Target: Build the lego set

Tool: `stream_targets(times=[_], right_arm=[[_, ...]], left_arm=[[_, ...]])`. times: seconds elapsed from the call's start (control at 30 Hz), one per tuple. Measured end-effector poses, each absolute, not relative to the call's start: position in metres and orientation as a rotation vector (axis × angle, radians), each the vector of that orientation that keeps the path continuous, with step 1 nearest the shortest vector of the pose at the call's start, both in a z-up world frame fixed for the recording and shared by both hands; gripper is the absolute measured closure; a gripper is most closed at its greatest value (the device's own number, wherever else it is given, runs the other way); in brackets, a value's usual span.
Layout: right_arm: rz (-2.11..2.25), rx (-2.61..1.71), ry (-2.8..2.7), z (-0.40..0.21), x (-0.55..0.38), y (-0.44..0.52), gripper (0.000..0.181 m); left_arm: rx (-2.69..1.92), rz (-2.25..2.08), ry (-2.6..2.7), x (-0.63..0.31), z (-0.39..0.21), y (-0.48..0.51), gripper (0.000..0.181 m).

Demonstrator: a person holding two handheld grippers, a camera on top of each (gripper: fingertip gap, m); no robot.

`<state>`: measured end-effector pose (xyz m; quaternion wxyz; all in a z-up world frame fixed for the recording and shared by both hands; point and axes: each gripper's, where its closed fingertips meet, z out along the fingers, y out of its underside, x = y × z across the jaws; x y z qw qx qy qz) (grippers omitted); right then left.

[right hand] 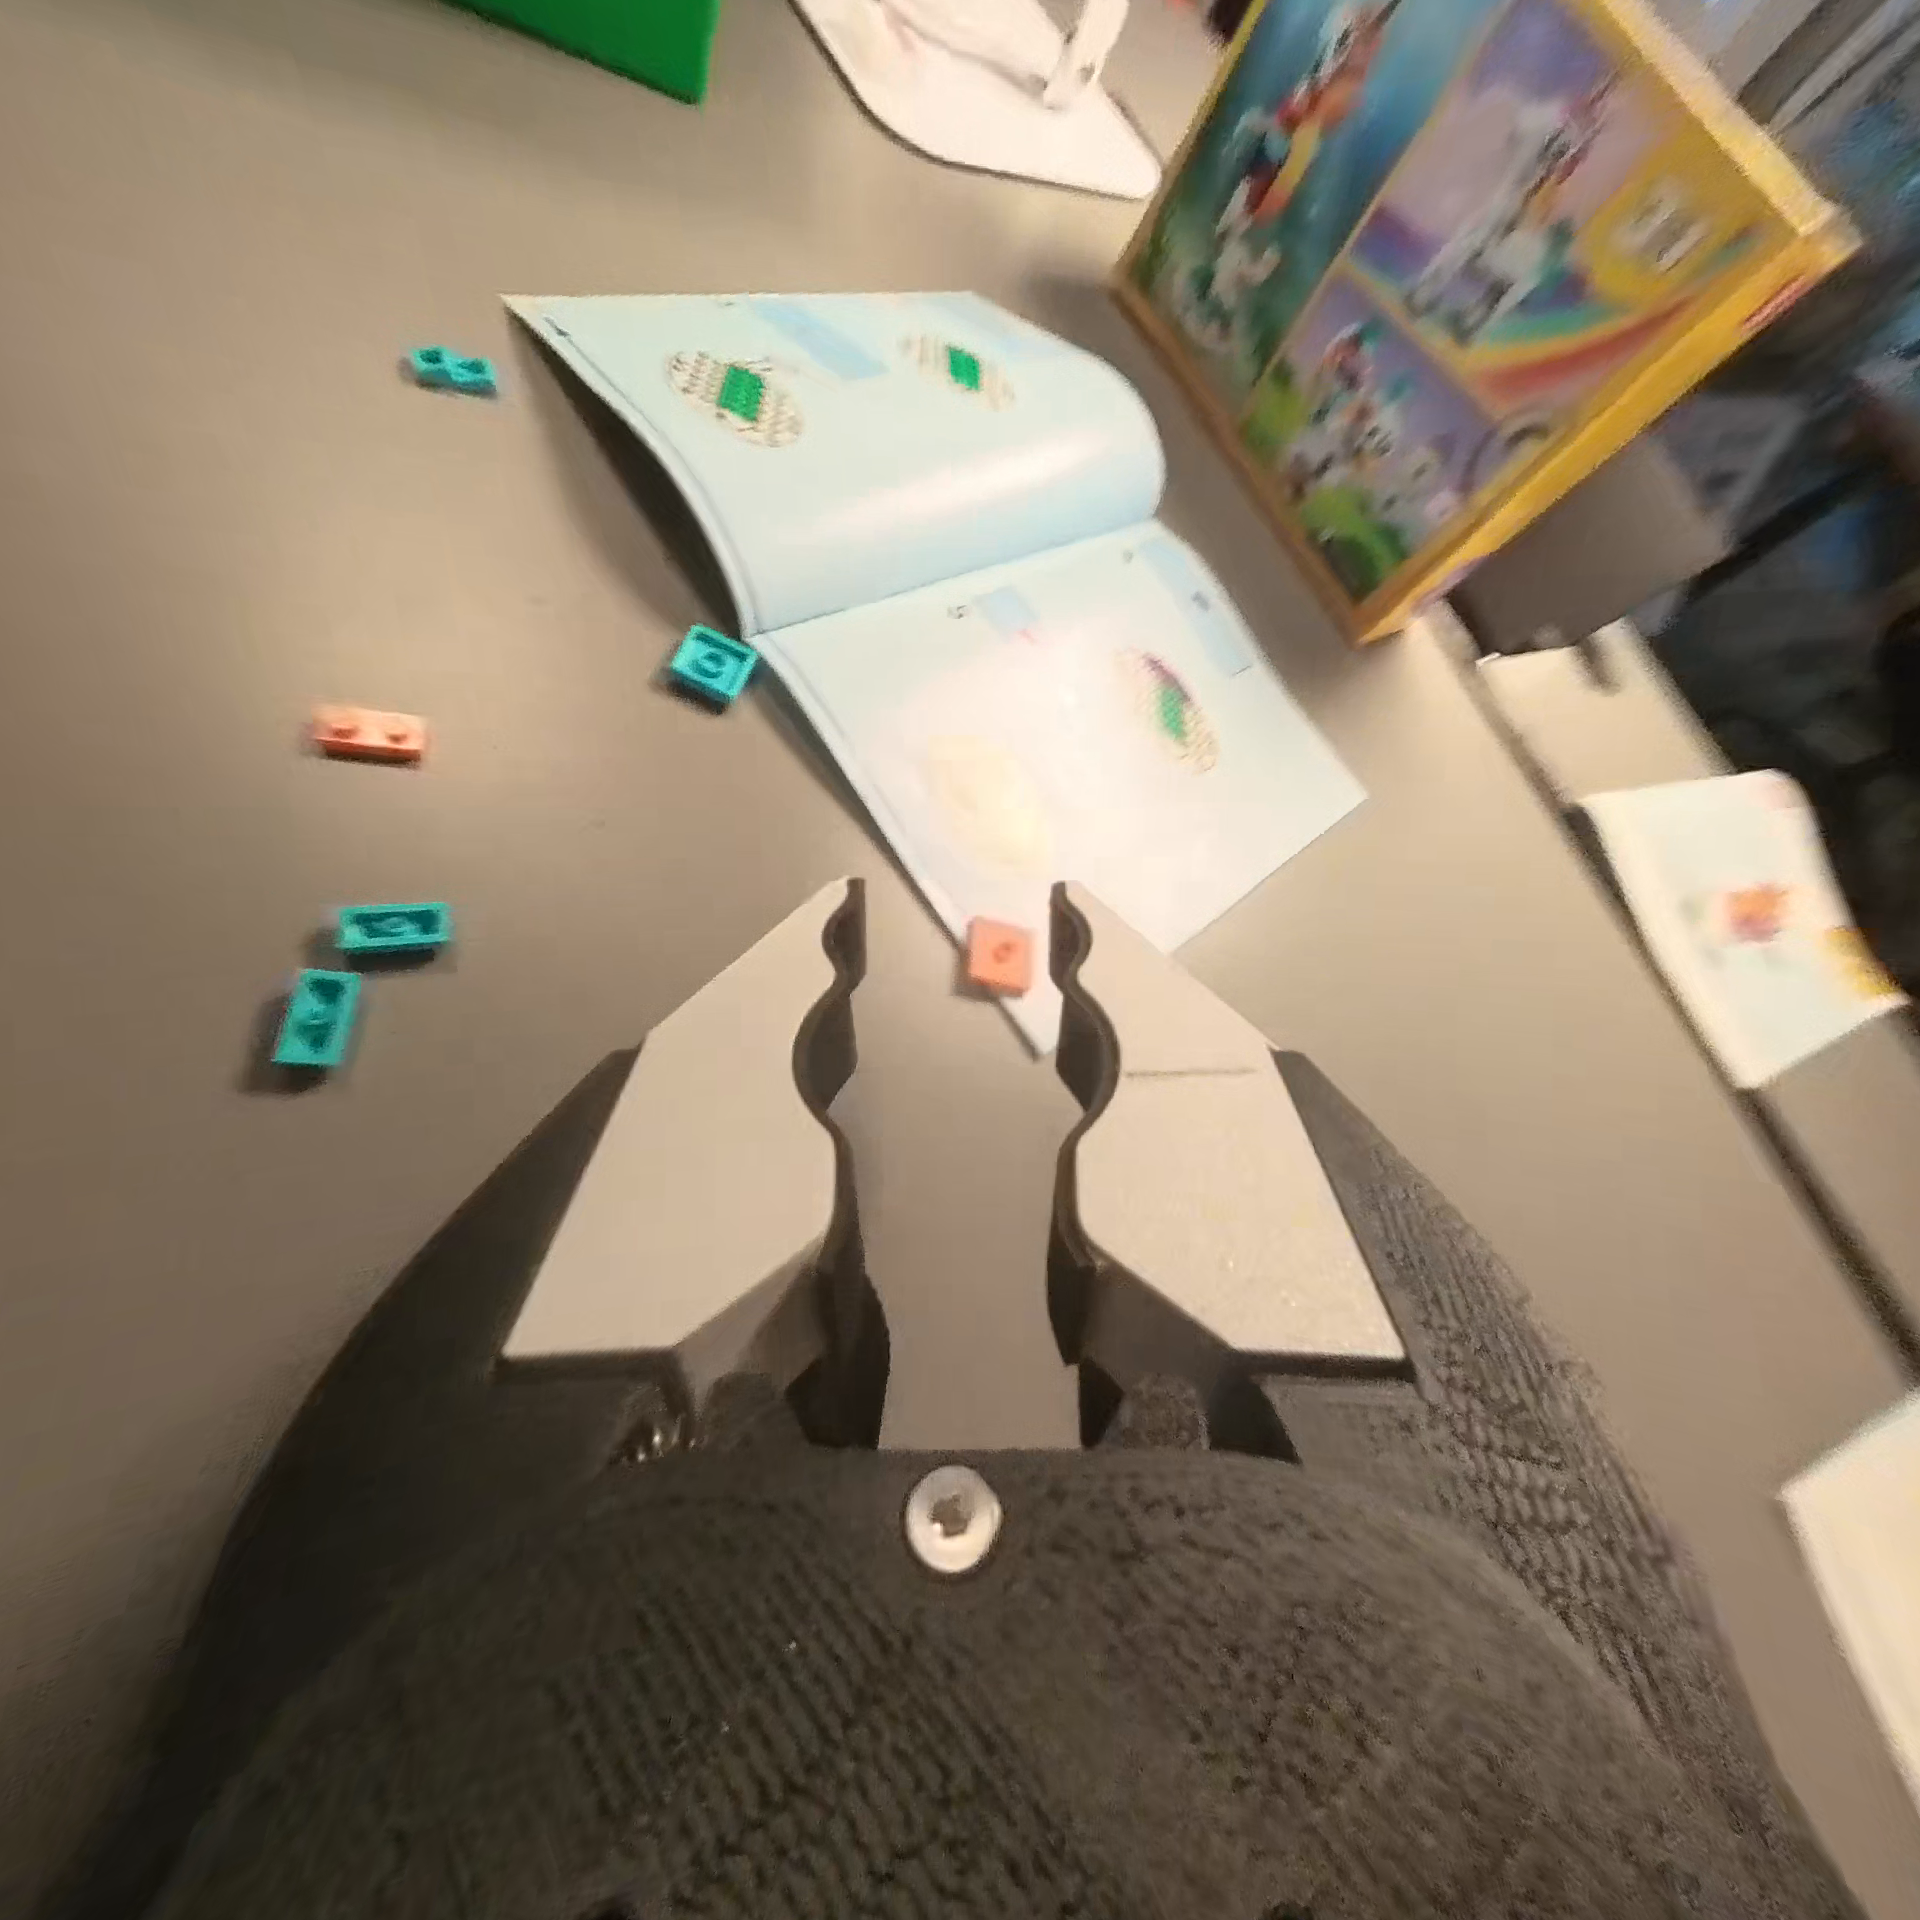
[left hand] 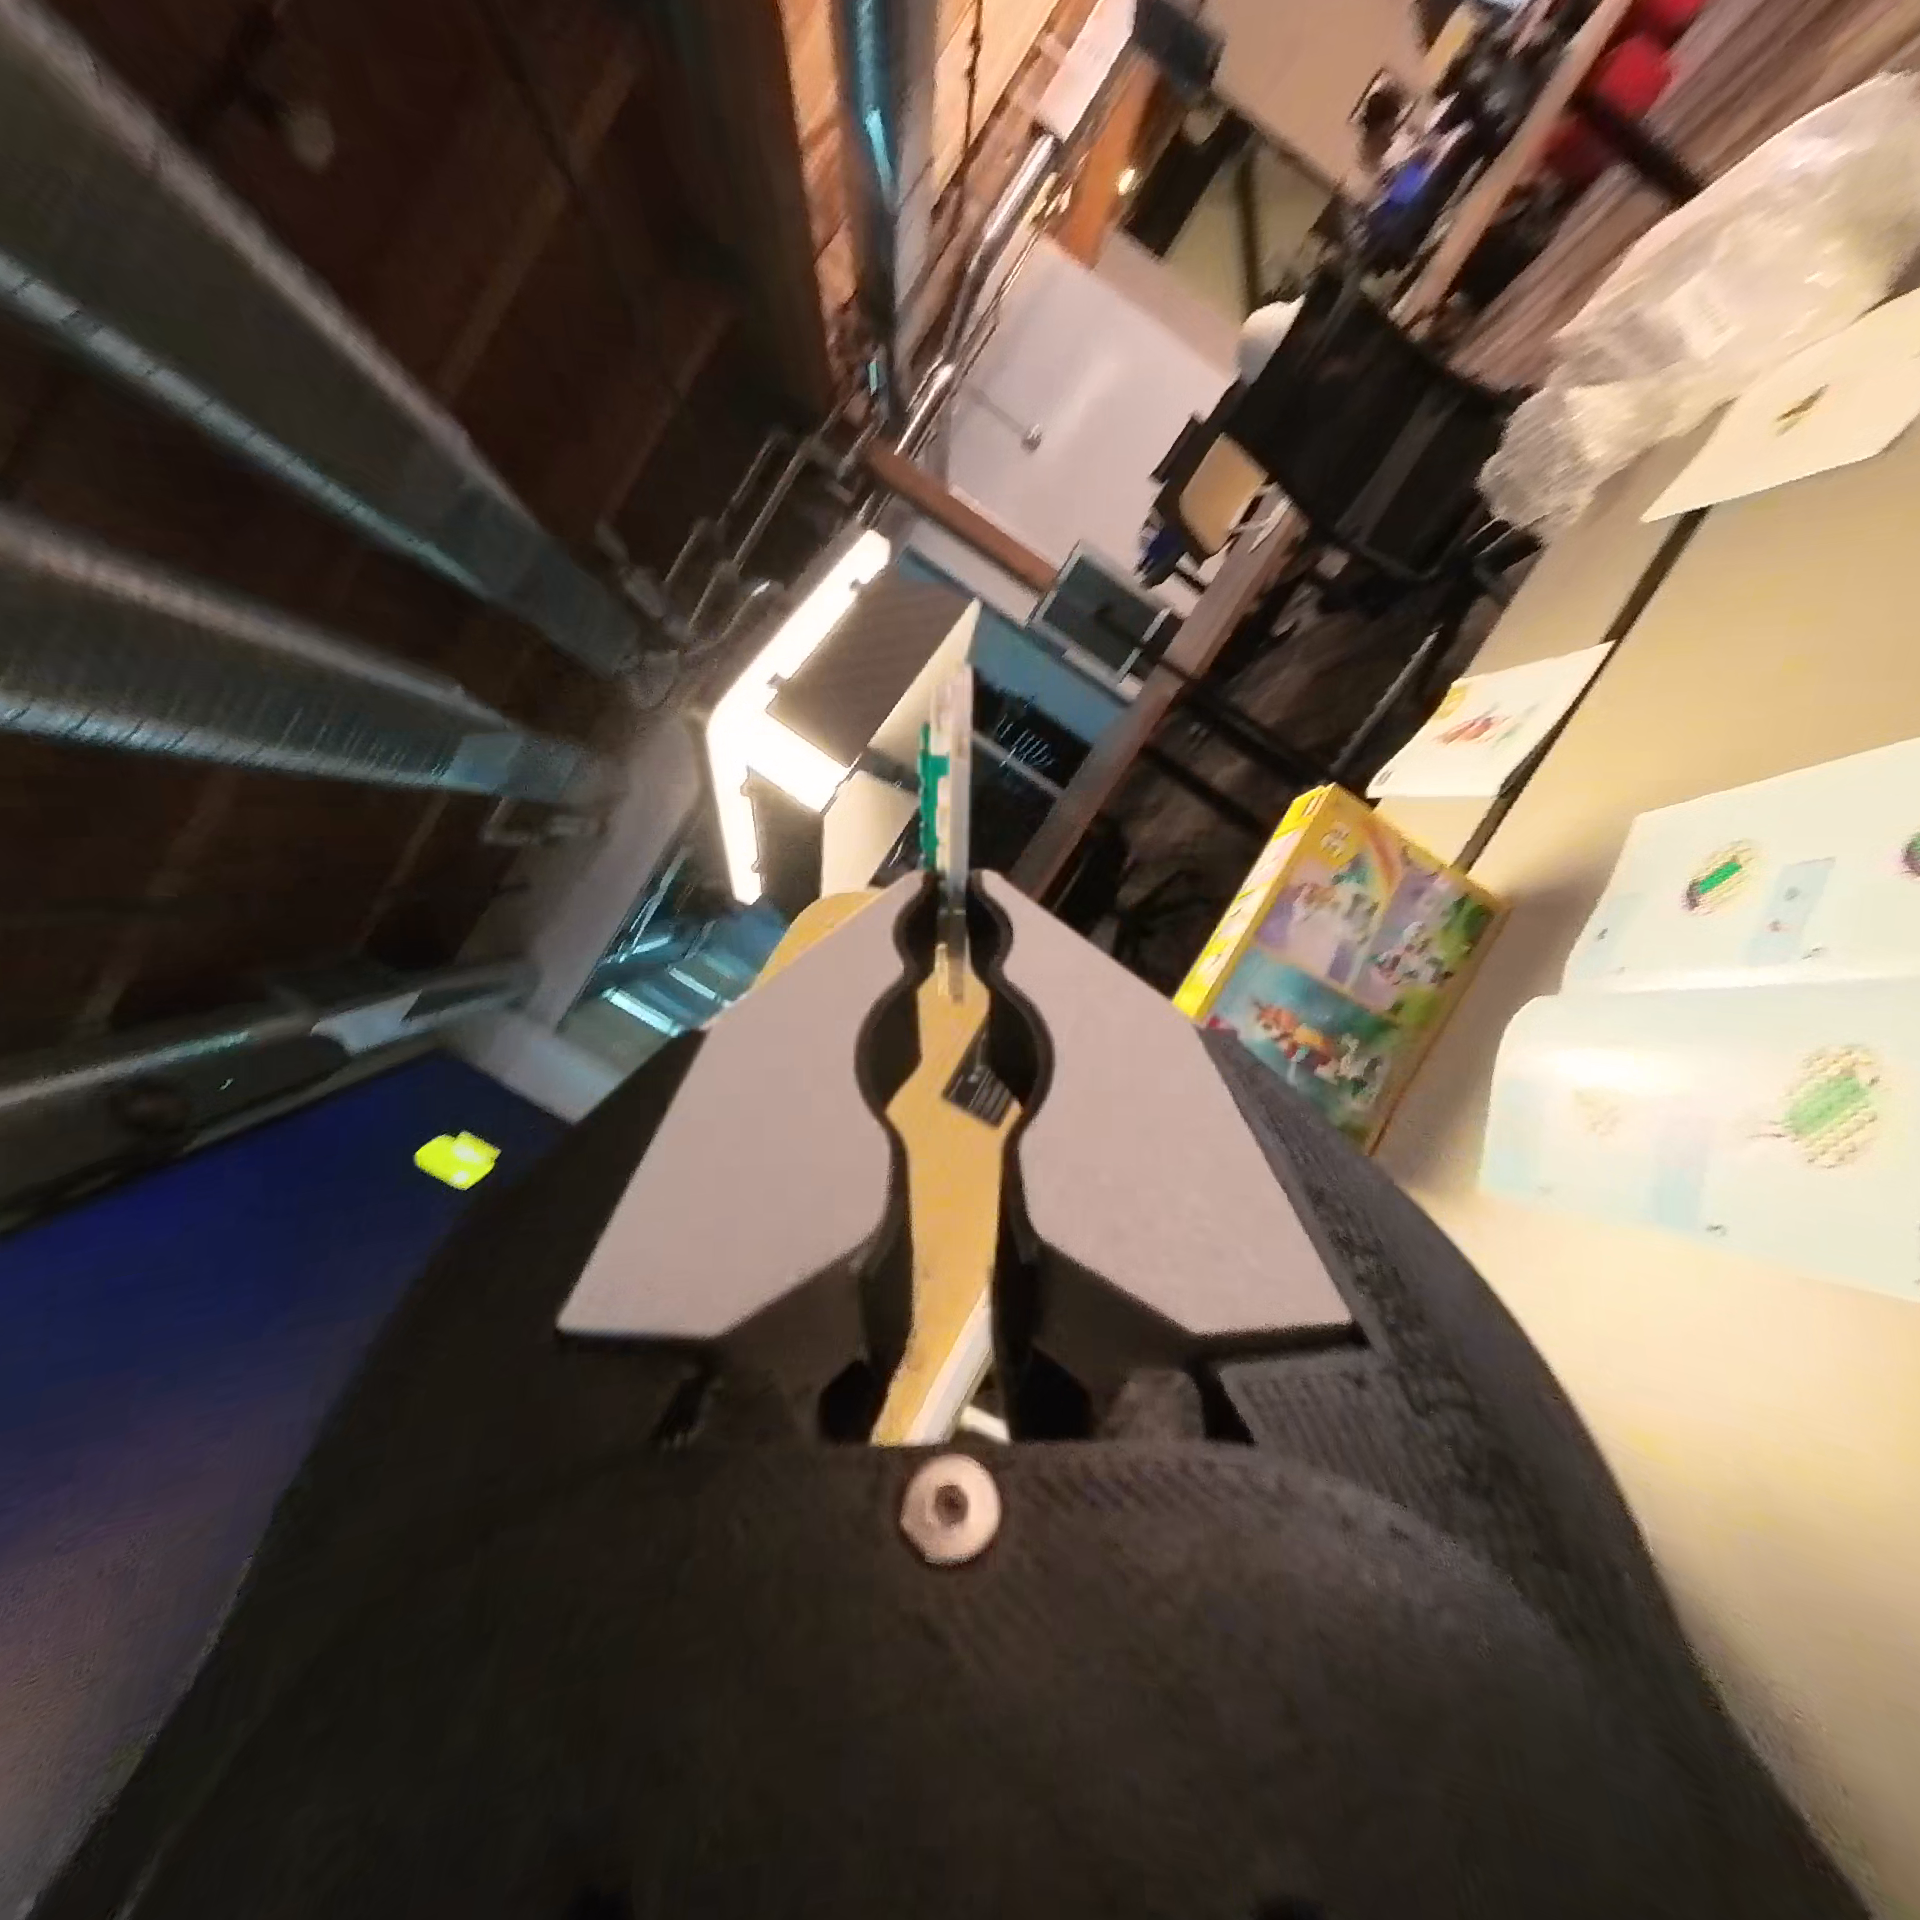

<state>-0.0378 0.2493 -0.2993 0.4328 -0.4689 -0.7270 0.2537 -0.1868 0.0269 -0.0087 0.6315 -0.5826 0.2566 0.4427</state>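
Note:
My left gripper (left hand: 948, 883) is shut on a thin flat lego plate (left hand: 945, 769) seen edge-on. The plate is tan low between the jaws, and white with green pieces where it sticks out past the tips. It is held in the air, tilted beside the table. My right gripper (right hand: 956, 894) is open and empty, low over the grey table (right hand: 260, 520). A small orange square piece (right hand: 1000, 954) lies between its fingertips, close to the right finger, at the corner of the open instruction booklet (right hand: 935, 520).
Several teal pieces (right hand: 395, 926) and an orange two-stud plate (right hand: 367, 731) lie left of the booklet. The lego box (right hand: 1475, 291) stands at the far right and also shows in the left wrist view (left hand: 1340, 966). Other booklets (right hand: 1745, 914) lie near the right table edge. A green object (right hand: 623, 42) sits at the far edge.

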Motion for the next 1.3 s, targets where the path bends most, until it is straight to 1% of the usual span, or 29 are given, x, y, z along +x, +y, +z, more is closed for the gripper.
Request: stream_targets(times=[0.2, 0.33, 0.53, 0.63, 0.8, 0.87, 0.9, 0.93, 1.0, 1.2, 1.3], right_arm=[[0.565, -0.992, -1.668, -0.282, -0.041, 0.251, 0.146], [0.522, -0.906, -1.648, -0.277, -0.040, 0.251, 0.147], [0.476, -0.797, -1.887, -0.291, -0.059, 0.210, 0.142], [0.511, -0.741, -2.013, -0.295, -0.088, 0.174, 0.149], [0.329, -0.790, -2.158, -0.319, -0.130, 0.171, 0.142], [0.201, -0.770, -2.149, -0.323, -0.140, 0.180, 0.146], [0.135, -0.750, -2.125, -0.321, -0.144, 0.186, 0.153], [0.085, -0.728, -2.074, -0.314, -0.149, 0.191, 0.168], [0.067, -0.717, -1.980, -0.295, -0.156, 0.200, 0.179], [0.344, -1.041, -1.706, -0.223, -0.157, 0.248, 0.181], [0.383, -1.077, -1.697, -0.215, -0.156, 0.258, 0.181]], left_arm=[[-1.372, 1.096, 0.512, -0.201, -0.007, 0.011, 0.177], [-1.380, 1.067, 0.520, -0.202, -0.010, 0.015, 0.177], [-1.441, 1.071, 0.531, -0.210, -0.019, 0.027, 0.177], [-1.463, 1.067, 0.542, -0.212, -0.023, 0.034, 0.177], [-1.483, 1.077, 0.570, -0.210, -0.027, 0.041, 0.177], [-1.477, 1.068, 0.575, -0.209, -0.027, 0.041, 0.177], [-1.471, 1.061, 0.575, -0.209, -0.026, 0.041, 0.177], [-1.457, 1.050, 0.577, -0.208, -0.025, 0.040, 0.177], [-1.416, 1.015, 0.574, -0.206, -0.021, 0.038, 0.177], [-1.375, 0.972, 0.544, -0.206, -0.015, 0.030, 0.177], [-1.378, 0.962, 0.543, -0.207, -0.016, 0.030, 0.177]])
